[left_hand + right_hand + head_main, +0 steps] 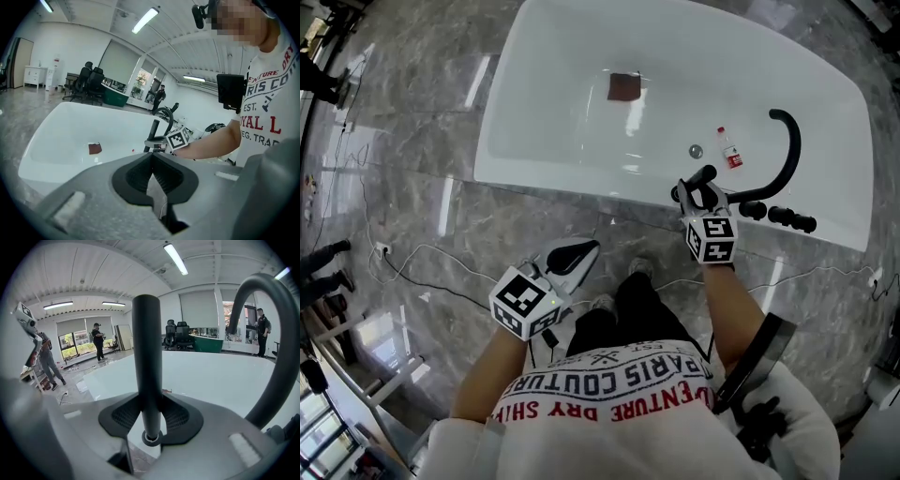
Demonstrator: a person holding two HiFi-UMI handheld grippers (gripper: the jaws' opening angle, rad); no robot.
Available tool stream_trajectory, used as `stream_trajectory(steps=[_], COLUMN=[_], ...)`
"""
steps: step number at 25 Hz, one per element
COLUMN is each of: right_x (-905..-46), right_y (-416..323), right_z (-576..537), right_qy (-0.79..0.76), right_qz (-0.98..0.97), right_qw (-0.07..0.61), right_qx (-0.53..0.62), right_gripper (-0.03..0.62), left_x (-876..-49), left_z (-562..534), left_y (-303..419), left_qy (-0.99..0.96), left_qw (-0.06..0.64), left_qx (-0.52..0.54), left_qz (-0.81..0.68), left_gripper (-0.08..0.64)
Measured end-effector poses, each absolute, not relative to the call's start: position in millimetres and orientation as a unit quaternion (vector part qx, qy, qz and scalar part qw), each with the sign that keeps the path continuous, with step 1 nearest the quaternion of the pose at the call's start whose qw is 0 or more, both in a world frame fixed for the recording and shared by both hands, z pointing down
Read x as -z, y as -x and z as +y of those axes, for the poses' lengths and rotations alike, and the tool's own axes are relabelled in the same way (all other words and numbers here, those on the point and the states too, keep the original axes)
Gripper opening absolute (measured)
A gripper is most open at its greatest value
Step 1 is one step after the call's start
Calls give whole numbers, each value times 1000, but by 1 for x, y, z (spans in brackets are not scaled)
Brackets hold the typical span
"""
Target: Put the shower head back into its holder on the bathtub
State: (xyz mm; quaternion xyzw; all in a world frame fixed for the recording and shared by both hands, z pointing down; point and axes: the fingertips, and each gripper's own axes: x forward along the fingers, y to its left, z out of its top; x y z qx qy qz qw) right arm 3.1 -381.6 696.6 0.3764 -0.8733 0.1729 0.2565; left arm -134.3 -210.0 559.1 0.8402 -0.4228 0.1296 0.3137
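- Left gripper hung over the floor, fingers pressed together on nothing.
- Right gripper: fingers pinched the black shower head, upright at the bathtub near rim beside the curved spout.

Square patch is located mid-bathtub; bottle just right of drain. Curved spout and knobs are set on near rim, right of shower head gripped by right claw. Left claw is positioned over floor, before tub.
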Motion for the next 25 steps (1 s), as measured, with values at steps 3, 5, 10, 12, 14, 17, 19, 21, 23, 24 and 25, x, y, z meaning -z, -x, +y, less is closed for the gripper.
stream_trajectory(steps=[3,5,10,12,14,17,19,21,23,24,25], right_x=[-705,-715,-724,-728,-728,-715,-700,-678,-642,-618,-590], right_y=[-1,-5,-5,-2,-1,-2,-7,-12,-19,-23,-25], right_z=[-376,-369,-363,-364,-363,-363,-359,-347,-332,-322,-311], right_qy=[-368,-362,-354,-350,-346,-347,-359,-372,-381,-383,-379], right_qz=[-871,-869,-870,-868,-866,-865,-862,-858,-861,-866,-874], right_qw=[274,290,302,310,315,304,288,267,244,228,210], right_qx=[-176,-172,-163,-170,-180,-196,-214,-234,-235,-228,-221], right_gripper=[133,133,133,137,137,178,190,189,147,87,43], left_x=[-559,-560,-562,-562,-561,-556,-549,-537,-519,-507,-495], left_z=[-210,-211,-213,-214,-213,-213,-210,-205,-201,-199,-197], left_y=[136,135,138,139,138,135,134,134,130,125,119], left_qy=[-839,-839,-837,-837,-838,-844,-846,-848,-857,-865,-876], left_qw=[315,316,320,321,323,323,325,329,328,322,311], left_qx=[-127,-127,-124,-122,-124,-126,-125,-122,-113,-107,-100], left_qz=[-425,-425,-427,-427,-421,-410,-404,-397,-382,-370,-356], left_gripper=[2,2,2,2,2,2,2,2,2,2,2])
